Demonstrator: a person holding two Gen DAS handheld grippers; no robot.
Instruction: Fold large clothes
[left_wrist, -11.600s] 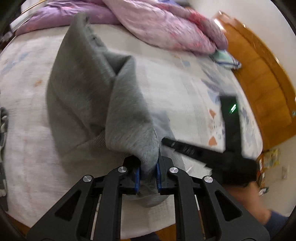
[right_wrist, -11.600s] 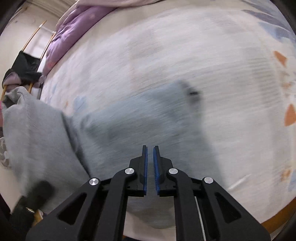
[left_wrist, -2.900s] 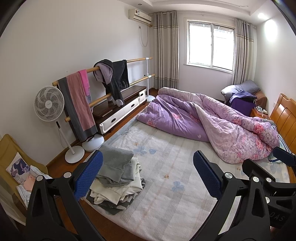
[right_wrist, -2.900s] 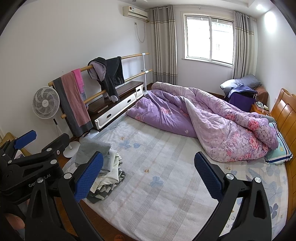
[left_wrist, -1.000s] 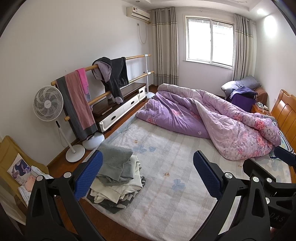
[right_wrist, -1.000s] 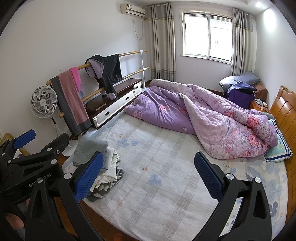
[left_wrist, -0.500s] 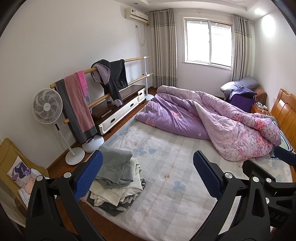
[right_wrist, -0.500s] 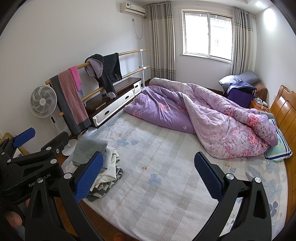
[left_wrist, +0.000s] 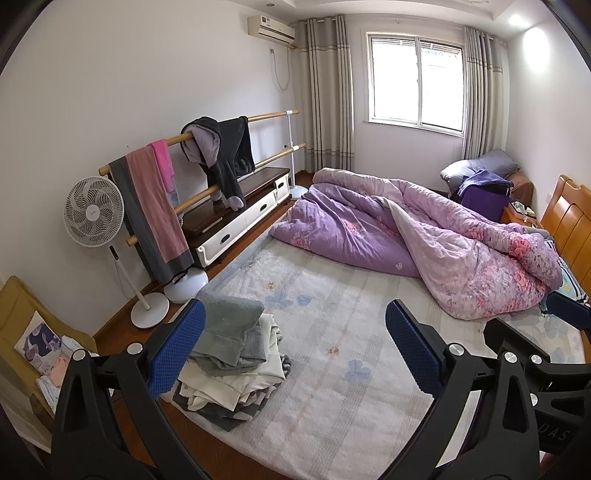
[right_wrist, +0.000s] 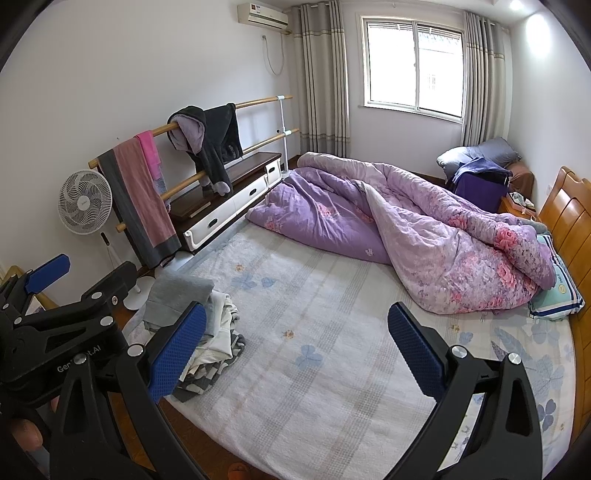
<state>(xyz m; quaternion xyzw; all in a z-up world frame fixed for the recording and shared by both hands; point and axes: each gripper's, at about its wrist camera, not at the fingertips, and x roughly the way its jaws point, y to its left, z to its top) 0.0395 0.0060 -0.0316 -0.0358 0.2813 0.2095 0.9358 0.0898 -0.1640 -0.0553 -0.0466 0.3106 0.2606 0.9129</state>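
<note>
A stack of folded clothes sits at the near left corner of the bed, with a folded grey garment on top. It also shows in the right wrist view. My left gripper is wide open and empty, held high above the bed. My right gripper is wide open and empty too, beside the left one. The left gripper's body shows at the left of the right wrist view.
A bed with a pale flowered sheet fills the middle. A purple quilt is bunched at the far side. A wooden headboard is on the right. A fan, a rail with hanging clothes and a low cabinet line the left wall.
Between 11.6 s and 2.9 s ago both grippers let go of the grey garment and rose away. Over the last second the views have only drifted slightly.
</note>
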